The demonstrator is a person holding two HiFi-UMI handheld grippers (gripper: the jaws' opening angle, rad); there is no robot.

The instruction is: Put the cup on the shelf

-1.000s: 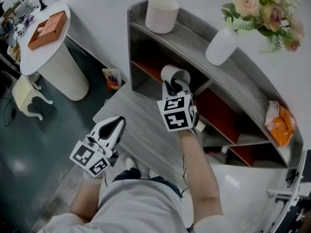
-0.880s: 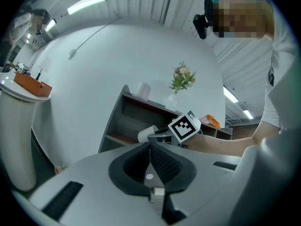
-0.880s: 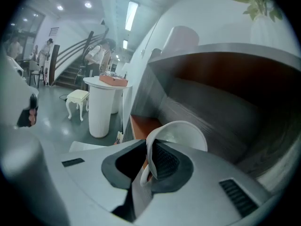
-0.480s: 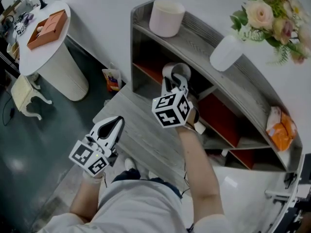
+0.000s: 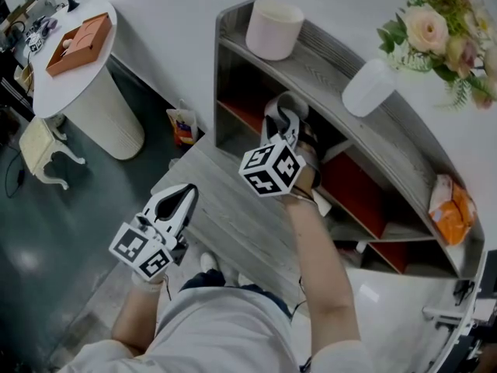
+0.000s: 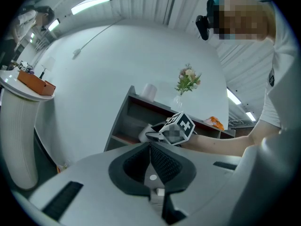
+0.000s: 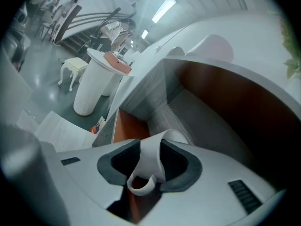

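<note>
While the right gripper (image 5: 285, 130) reaches into the shelf (image 5: 311, 72), its jaws are opening around the cup (image 7: 150, 160).

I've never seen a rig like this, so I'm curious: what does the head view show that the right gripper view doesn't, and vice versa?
Only the head view: the orange bag and the left gripper.
Only the right gripper view: the jaws of the right gripper opening, the wall of the cup between them, and its handle nearest the camera.
Both: the cup, the shelf and the round white table.
</note>
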